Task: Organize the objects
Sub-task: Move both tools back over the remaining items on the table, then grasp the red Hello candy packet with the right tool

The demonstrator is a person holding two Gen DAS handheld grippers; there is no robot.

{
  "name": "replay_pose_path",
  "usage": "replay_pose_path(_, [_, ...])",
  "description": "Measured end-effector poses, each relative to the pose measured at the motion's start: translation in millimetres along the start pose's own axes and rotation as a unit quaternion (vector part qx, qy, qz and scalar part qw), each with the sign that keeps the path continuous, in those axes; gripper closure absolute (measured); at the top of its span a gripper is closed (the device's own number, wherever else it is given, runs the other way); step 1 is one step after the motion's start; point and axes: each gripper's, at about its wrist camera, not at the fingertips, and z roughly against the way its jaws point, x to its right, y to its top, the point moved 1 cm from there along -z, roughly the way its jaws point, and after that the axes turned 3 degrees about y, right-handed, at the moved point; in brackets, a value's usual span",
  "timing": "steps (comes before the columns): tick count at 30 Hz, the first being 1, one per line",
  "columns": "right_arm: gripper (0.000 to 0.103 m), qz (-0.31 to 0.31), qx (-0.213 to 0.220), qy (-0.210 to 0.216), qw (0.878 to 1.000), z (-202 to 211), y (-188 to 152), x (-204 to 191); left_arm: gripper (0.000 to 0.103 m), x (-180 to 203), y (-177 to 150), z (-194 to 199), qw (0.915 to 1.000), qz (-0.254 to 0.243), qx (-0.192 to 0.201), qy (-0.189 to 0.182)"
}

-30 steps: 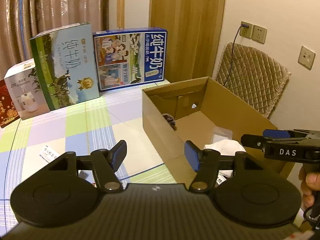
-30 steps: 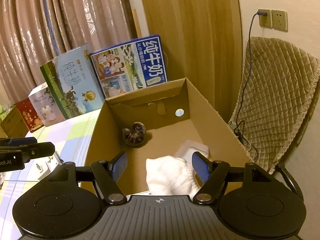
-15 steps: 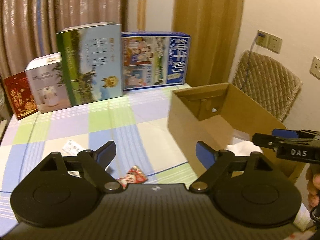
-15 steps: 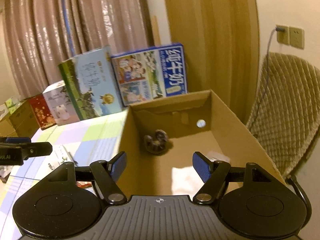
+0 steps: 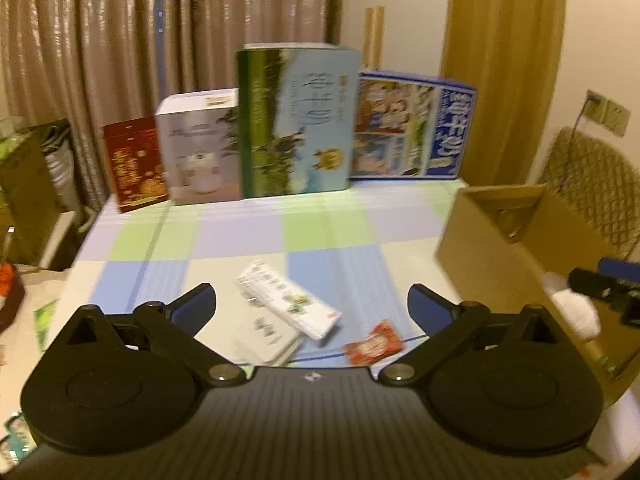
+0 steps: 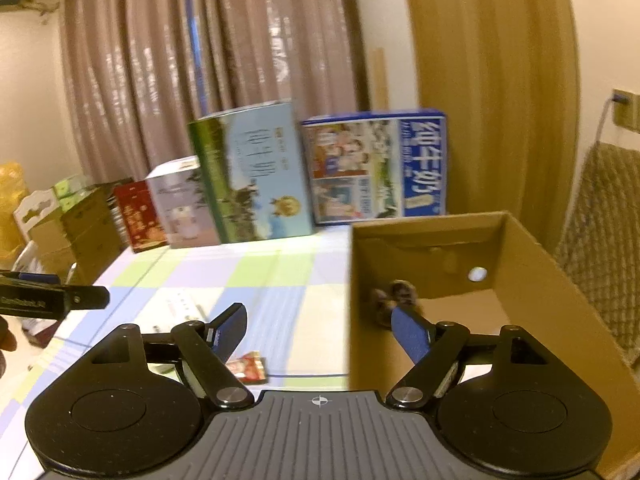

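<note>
An open cardboard box (image 5: 492, 248) (image 6: 540, 288) stands at the table's right side; a dark round object (image 6: 394, 294) lies inside near its far left corner, and something white (image 5: 576, 312) shows at its near end. My left gripper (image 5: 312, 304) is open and empty above loose items on the checked cloth: a white carton (image 5: 288, 300), a flat white packet (image 5: 266, 338) under it, and a small red packet (image 5: 372, 348) (image 6: 248, 366). My right gripper (image 6: 318, 330) is open and empty, straddling the box's left wall. Its tip shows in the left wrist view (image 5: 600, 288).
Tall milk cartons (image 5: 296, 120) (image 5: 412, 128), a white box (image 5: 198, 148) and a red box (image 5: 134, 162) line the table's far edge before curtains. A quilted chair (image 5: 592, 184) stands behind the cardboard box. Clutter lies off the table's left edge (image 5: 28, 184).
Both grippers swung left, away from the cardboard box and toward the loose items on the cloth. The left gripper's jaws opened wider. The white cloth is out of the right wrist view.
</note>
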Motion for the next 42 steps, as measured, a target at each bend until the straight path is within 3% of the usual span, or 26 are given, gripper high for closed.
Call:
replay_pose_path(19, [0.014,0.068,-0.041,0.069,0.994,-50.0,-16.3,-77.5,0.001,-75.6,-32.2,4.0,0.9975,0.009,-0.035,0.061])
replay_pose_path(28, [0.013,0.111,-0.097,0.071,0.986,-85.3,-39.2,-81.5,0.001,-72.2,-39.4,-11.3,0.9972,-0.010,-0.060,0.042])
replay_pose_path(36, [0.013,0.089,-0.137,0.085,0.983,-113.2,-51.8,-76.8,0.001,-68.9,-46.9,-34.7,0.9955,-0.022,-0.084,0.037])
replay_pose_path(42, [0.013,0.061,-0.144,0.084,0.984,-133.2,-58.7,-70.4,0.002,-65.4,-54.3,-50.6,0.9954,-0.044,-0.075,0.038])
